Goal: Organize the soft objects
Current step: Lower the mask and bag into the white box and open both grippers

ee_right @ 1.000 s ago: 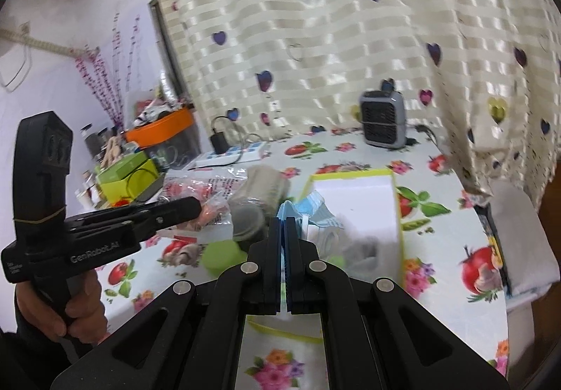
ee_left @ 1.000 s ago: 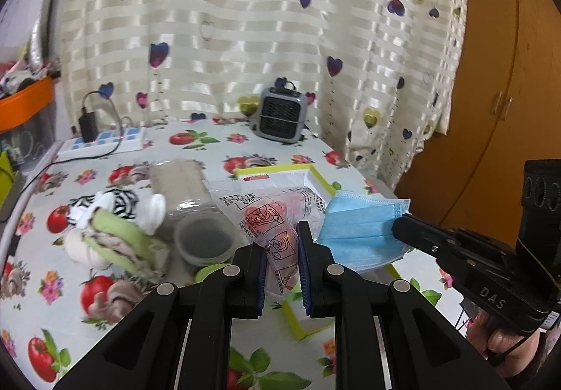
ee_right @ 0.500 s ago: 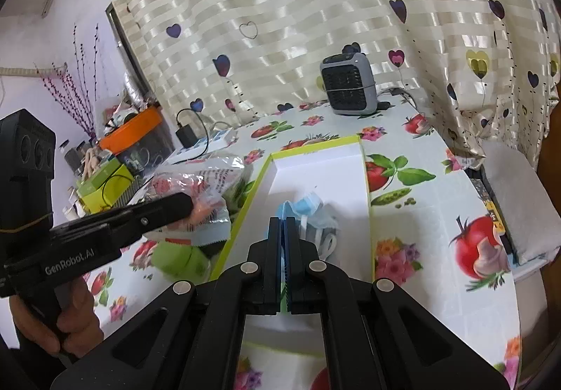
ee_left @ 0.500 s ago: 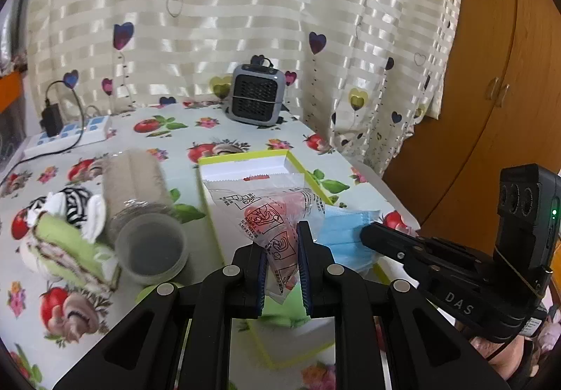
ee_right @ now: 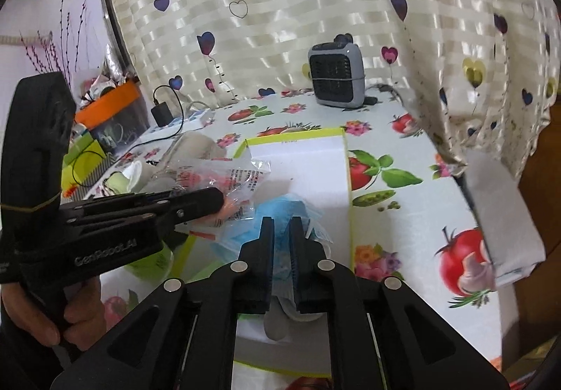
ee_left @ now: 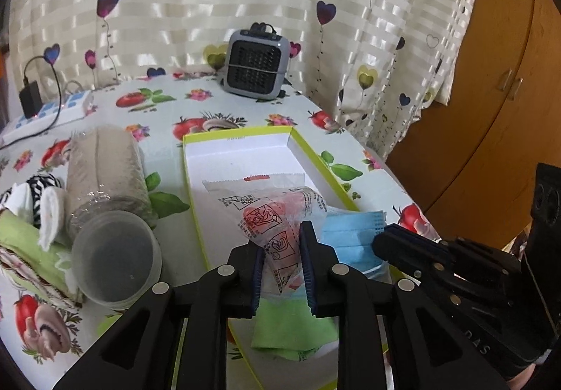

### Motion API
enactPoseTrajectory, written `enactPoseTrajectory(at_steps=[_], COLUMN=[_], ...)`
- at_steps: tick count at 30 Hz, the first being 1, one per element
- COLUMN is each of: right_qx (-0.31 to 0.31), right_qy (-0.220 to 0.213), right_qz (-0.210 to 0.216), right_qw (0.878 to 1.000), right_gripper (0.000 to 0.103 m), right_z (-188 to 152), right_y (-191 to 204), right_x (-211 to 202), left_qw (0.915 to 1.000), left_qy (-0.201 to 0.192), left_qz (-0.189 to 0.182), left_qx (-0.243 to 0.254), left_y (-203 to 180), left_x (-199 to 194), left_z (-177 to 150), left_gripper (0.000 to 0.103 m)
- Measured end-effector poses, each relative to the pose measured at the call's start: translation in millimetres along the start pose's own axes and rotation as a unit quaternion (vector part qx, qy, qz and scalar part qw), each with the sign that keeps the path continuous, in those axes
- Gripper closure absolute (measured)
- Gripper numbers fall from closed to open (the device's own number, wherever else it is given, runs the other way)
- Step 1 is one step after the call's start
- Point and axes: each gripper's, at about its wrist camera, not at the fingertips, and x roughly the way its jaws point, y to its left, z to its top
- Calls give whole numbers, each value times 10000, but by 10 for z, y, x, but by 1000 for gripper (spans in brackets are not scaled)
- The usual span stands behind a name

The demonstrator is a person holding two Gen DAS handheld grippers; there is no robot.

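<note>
Since half a second ago the right gripper [ee_right: 281,235] has parted its fingers a little; they were pressed flat together on the blue face mask [ee_right: 280,214] and now stand slightly apart with the mask lying between and under them, inside the white box [ee_right: 301,158] with the lime-green rim. Whether the pads touch the mask now, I cannot tell. Both grippers have also come closer over the box, which now fills the middle of each view.

Left gripper [ee_left: 280,249] is clamped on a clear plastic packet [ee_left: 270,211] printed in red, holding it over the near end of the box, low in the centre of the left view. The mask [ee_left: 350,235] lies just to the right of the packet there, under the tip of the right gripper [ee_left: 392,242].

At the left of that view, on the fruit-print tablecloth [ee_left: 157,102], sit a beige bandage roll [ee_left: 105,169], a clear plastic cup [ee_left: 115,256] on its side and a zebra-striped soft toy [ee_left: 38,190]. A small grey heater [ee_left: 257,67] stands by the curtain at upper centre.
</note>
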Motion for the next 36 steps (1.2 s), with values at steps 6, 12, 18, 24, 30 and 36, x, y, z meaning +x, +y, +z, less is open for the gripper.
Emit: enactPoseTrajectory(at_steps=[6, 12, 18, 24, 30, 36], right_qx=[11, 39, 98, 99, -33, -174], right_qy=[-68, -185, -270, -402, -378, -289], right_qz=[-177, -250, -252, -20, 80, 180], right_qw=[9998, 9995, 9993, 9991, 9992, 9993], right_gripper=[61, 58, 58, 59, 82, 82], right_z=[-7, 2, 11, 25, 21, -9], right_y=[2, 5, -5, 21, 105, 236], right_x=[-47, -143, -214, -275, -276, -317], left_qw=[9998, 9994, 9995, 9989, 9992, 9994], left_qy=[23, -52, -90, -220, -255, -305], left_qz=[-179, -335, -266, -354, -176, 130], left_qx=[-82, -121, -133, -200, -233, -119], left_y=[29, 42, 83, 130, 171, 137], left_x=[17, -45, -86, -274, -403, -564], left_z=[37, 79, 104, 92, 55, -55], left_gripper=[69, 64, 64, 64, 64, 64])
